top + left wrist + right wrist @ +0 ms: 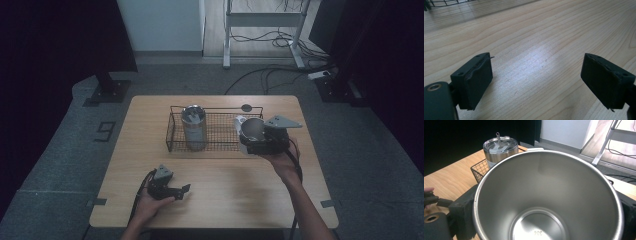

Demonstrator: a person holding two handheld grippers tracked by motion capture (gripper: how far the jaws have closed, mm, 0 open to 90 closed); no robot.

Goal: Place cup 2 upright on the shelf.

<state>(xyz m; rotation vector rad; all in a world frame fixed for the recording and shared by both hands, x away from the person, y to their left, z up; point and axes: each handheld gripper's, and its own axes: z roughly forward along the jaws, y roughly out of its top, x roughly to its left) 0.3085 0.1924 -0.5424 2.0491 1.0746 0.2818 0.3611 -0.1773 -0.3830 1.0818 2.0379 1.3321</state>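
Basket: a dark wire basket sits at the far middle of the wooden surface.
In the basket: a steel tumbler stands upright at its left end, with a clear lid and a straw.
Cup: an open steel cup, tilted toward the person, is held at the basket's right end; whether it rests on the wire, I cannot tell.
Cup's look: smooth brushed metal inside, tapering to a round bottom stamped 304; nothing in it.
Right claw: pinching the cup from both sides.
Left claw: spread wide, low over bare wood at the near left, well apart from the basket.
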